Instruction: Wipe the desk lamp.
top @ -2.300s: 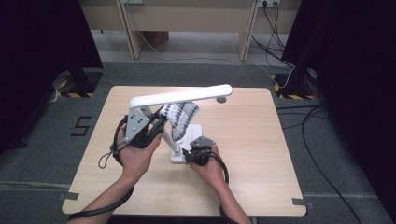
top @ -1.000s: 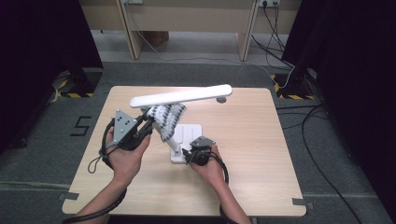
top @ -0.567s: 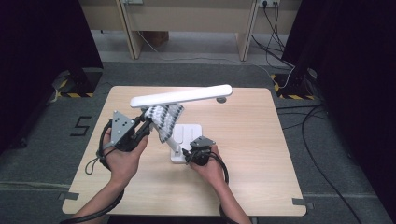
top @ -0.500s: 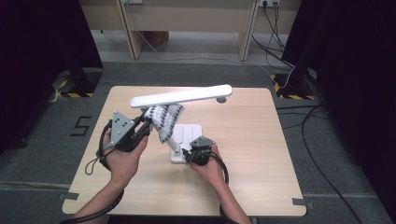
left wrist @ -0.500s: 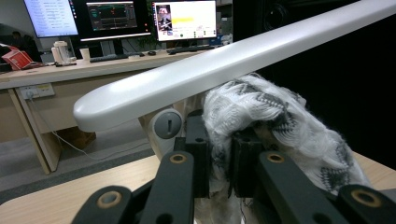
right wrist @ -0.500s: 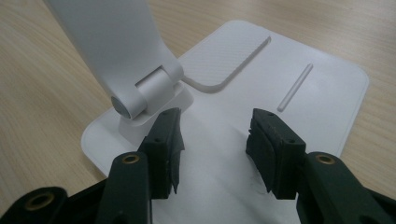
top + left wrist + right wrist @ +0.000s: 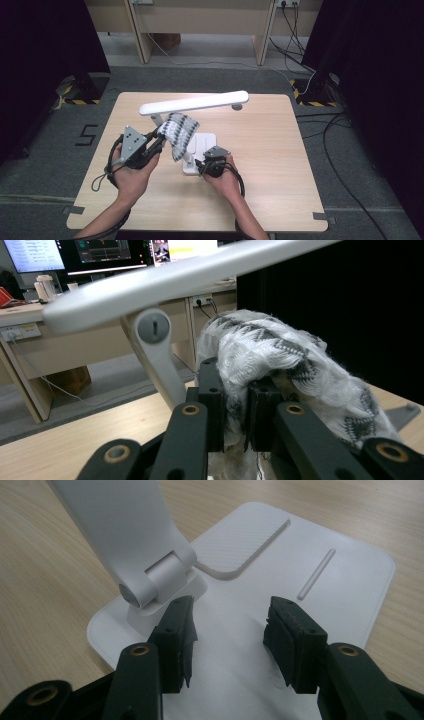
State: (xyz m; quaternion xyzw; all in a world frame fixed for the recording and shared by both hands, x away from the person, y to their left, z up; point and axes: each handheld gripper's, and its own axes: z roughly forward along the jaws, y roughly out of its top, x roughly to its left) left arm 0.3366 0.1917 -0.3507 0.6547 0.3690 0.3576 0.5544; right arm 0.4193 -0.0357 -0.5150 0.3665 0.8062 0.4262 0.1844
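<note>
Left gripper (image 7: 235, 412): jaws clamped on fold of grey-white patterned cloth (image 7: 295, 365), cloth bulging over and beyond jaw tips, draping to gripper's right. Right gripper (image 7: 230, 630): jaws well apart, resting over near end of white lamp base (image 7: 320, 555), lamp hinge (image 7: 150, 582) just beside its left jaw. Ahead of left gripper, lamp arm (image 7: 155, 355) rises tilted. Lamp head (image 7: 194, 102), long bar, lies across table (image 7: 280, 150) left-right, above cloth.
</note>
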